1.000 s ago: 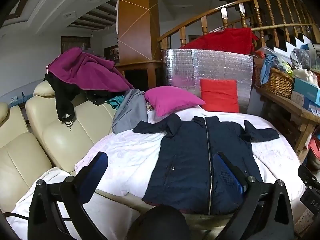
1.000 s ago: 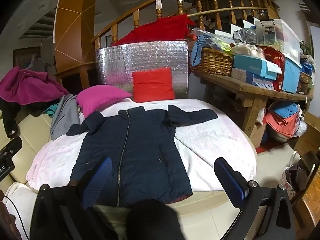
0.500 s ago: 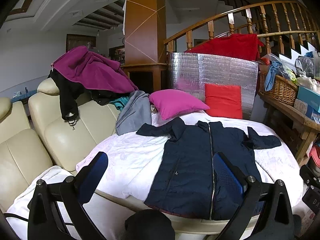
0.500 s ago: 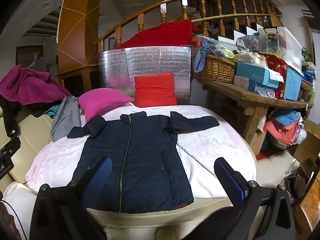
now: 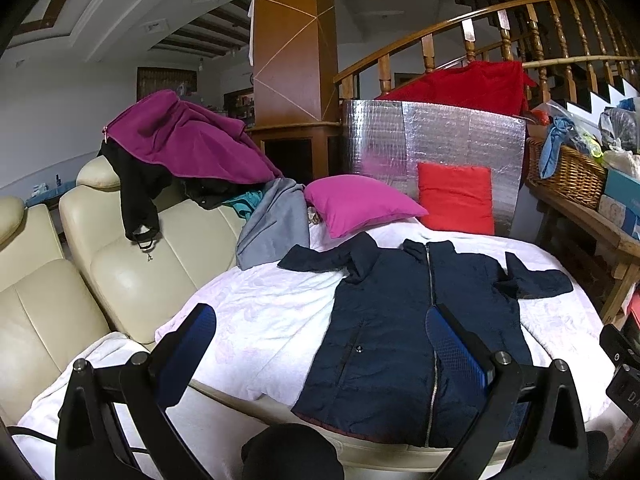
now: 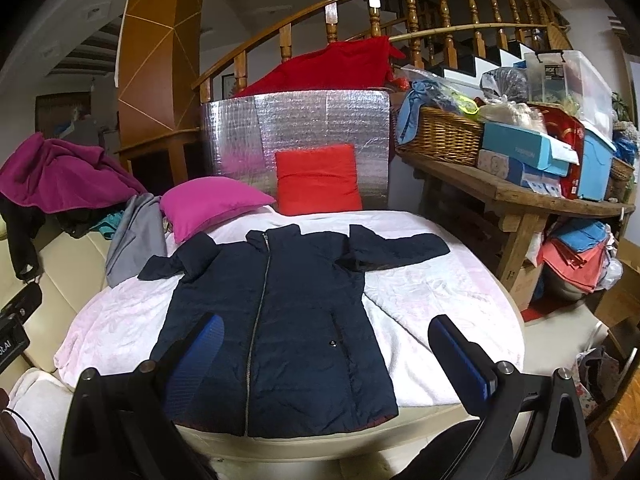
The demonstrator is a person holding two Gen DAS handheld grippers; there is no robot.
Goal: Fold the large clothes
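Left wrist view: the left tongs (image 5: 320, 344) gape wide, holding nothing, above a navy jacket (image 5: 404, 320) spread flat on the white-covered tabletop (image 5: 256, 312), beside a cream sofa (image 5: 120, 280). Right wrist view: the right tongs (image 6: 324, 348) likewise spread, empty, over the jacket (image 6: 280, 300); a wooden staircase railing (image 6: 400, 12) stands behind.

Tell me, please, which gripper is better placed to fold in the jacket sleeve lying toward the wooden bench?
Probably the right gripper: it is open, and the sleeve of the navy jacket lies on its side. The left gripper sits toward the sofa side.
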